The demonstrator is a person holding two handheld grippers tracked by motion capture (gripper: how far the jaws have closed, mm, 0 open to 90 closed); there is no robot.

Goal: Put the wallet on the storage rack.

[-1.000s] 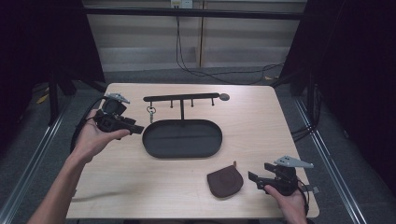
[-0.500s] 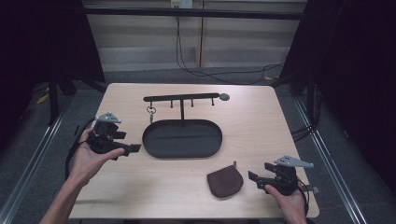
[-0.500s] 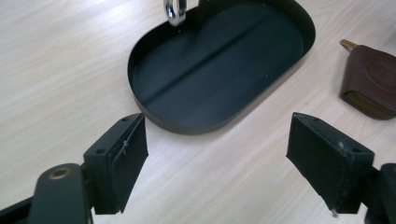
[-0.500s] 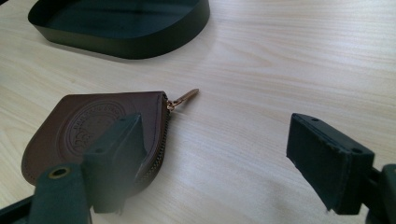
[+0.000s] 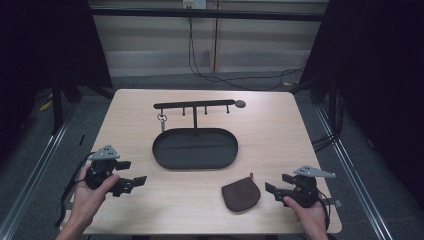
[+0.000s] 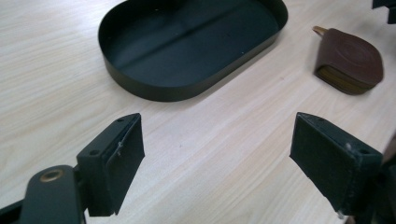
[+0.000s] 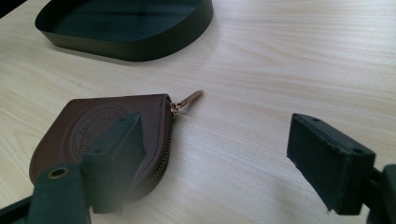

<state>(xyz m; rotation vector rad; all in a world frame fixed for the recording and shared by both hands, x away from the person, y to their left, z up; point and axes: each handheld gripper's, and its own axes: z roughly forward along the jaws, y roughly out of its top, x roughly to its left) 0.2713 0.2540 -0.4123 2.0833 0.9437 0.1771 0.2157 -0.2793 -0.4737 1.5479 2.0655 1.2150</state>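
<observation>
So far, little of the work looks done. We note the brown pouch (image 5: 241,195) lying flat on the surface (image 5: 280,135), near edge, right of centre, zip closed as far as we can tell, its brass pull (image 7: 189,99) pointing toward the tray. The right tongs (image 5: 274,189) sit just beside the pouch on its right, spread wide and gripping nothing; in the right gripper view one pad overlaps the pouch's edge, though we cannot tell whether it touches. The left tongs (image 5: 134,183) hover low at the near left, also spread and empty, aimed across the surface toward the tray and the pouch (image 6: 348,60) beyond it.

The black oval tray (image 5: 195,148) in the middle holds nothing. Behind it stands a rack (image 5: 194,105) with pegs; a small key ring (image 5: 162,119) hangs from the leftmost peg.

Our reading: the pouch is the thing in hand, and it has not yet been picked up. Left to do, we judge: close on it, lift it, and set it down, most likely in the tray.
</observation>
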